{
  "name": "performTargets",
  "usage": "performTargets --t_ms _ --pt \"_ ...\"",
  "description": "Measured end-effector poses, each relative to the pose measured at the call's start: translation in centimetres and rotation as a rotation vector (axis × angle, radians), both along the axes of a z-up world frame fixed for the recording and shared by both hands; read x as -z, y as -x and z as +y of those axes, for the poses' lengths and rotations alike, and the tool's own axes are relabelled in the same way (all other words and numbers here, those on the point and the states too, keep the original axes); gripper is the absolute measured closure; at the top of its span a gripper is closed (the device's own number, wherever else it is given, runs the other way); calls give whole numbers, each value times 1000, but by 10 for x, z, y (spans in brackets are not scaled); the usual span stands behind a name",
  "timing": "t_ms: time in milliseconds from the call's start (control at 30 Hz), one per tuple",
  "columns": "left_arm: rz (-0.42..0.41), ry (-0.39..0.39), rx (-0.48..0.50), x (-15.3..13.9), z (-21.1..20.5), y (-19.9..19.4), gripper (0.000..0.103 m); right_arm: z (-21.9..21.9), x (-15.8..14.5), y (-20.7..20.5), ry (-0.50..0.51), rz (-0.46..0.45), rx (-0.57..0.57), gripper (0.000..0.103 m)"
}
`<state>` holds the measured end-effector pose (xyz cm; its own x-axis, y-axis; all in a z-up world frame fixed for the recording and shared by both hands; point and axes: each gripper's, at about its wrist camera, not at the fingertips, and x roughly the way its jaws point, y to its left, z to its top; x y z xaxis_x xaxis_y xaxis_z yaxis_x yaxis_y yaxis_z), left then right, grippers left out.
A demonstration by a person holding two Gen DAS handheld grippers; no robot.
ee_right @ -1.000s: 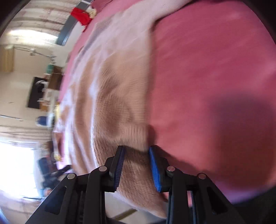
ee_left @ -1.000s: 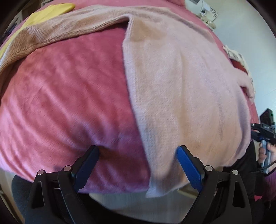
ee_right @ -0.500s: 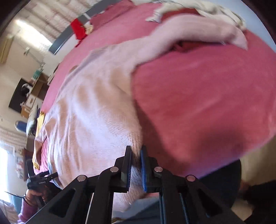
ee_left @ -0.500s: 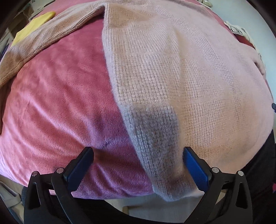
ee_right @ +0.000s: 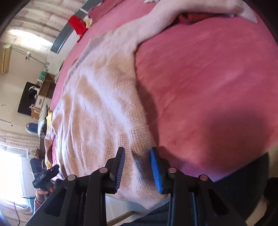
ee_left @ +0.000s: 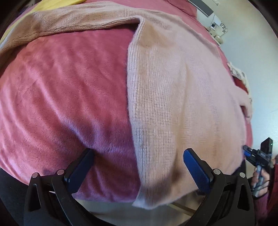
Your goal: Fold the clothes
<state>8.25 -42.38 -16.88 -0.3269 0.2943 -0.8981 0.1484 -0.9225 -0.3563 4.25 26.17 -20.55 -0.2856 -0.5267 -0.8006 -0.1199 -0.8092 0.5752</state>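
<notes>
- Left wrist view: one pink knit sweater is lying flat on one pink-red blanket, its hem reaching the near edge and hanging just over it. One sleeve is stretching away toward the upper left.
- The left gripper is hovering with its two blue pads spread wide, straddling the sweater's left edge and pinching nothing.
- This view alone is showing one yellow cloth at the far top left (only a strip of it), and the other gripper at the right edge, too small to read.
- Right wrist view: the same sweater is filling the left half, the blanket the right.
- The right gripper is opening its two fingers; the sweater's corner is sitting between them, and the pads are looking clear of the knit.
- Only here are one other sleeve (curving along the top), one red garment and a window showing.
</notes>
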Motion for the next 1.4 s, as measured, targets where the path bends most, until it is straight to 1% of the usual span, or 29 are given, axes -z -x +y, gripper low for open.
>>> performTargets --t_ms 67,167,233,267,300,333,400,467,533,567,633,700,767,800,867,933,1000,1067,1133,1167,1200,1267,1300,1367,1400 --pt "-8 78 55 -2 9 1 1 -7 6 0 0 -16 0 72" --pt "-39 163 138 -4 14 2 1 -9 7 -1 -3 -23 12 72" --pt "-68 216 203 -6 13 1 1 0 2 -3 -26 -23 59 73" --pt "-70 233 216 -10 12 1 1 9 -4 -7 -72 -21 102 72" --pt "-67 248 222 -15 11 1 1 16 -13 -10 -131 -15 140 70" --pt "-31 255 212 -25 8 0 1 19 -19 -12 -155 4 151 70" --pt "73 255 176 -49 0 0 1 18 -38 -15 -160 91 122 70" --pt "191 240 134 -73 -7 4 1 6 -52 -13 -154 151 58 70" --pt "264 202 109 -79 18 1 1 -14 -54 -6 -123 187 -21 69" --pt "298 181 97 -80 34 -1 1 -29 -50 1 -101 190 -67 69" --pt "280 140 99 -61 77 -13 1 -58 -35 13 -92 166 -135 69" --pt "250 100 105 -38 122 -25 1 -64 -26 22 -71 149 -137 69" --pt "207 112 108 -35 148 -25 1 -68 -17 31 -49 133 -135 69" --pt "191 125 111 -32 152 -24 1 -70 -12 36 -38 125 -134 69" --pt "186 155 126 -20 152 -27 1 -48 -19 41 3 154 -77 69" --pt "191 200 153 -12 153 -30 1 -11 -27 51 20 181 15 69" --pt "225 229 162 -19 154 -34 1 18 -30 58 20 188 80 69" --pt "296 214 146 -32 152 -36 1 37 -29 69 48 171 150 68" --pt "367 192 122 -45 149 -32 1 32 -30 84 99 177 141 68" --pt "389 189 114 -49 147 -25 1 18 -31 98 102 179 106 68" --pt "407 187 107 -53 145 -18 1 3 -31 113 100 181 68 68" --pt "423 189 106 -56 145 2 1 -35 -43 152 56 203 -31 68" --pt "427 195 108 -56 143 15 1 -54 -52 174 40 226 -81 68" --pt "426 211 108 -48 153 67 1 -96 -70 226 4 277 -170 68" --pt "428 215 103 -43 172 90 1 -119 -79 257 -19 302 -209 68"
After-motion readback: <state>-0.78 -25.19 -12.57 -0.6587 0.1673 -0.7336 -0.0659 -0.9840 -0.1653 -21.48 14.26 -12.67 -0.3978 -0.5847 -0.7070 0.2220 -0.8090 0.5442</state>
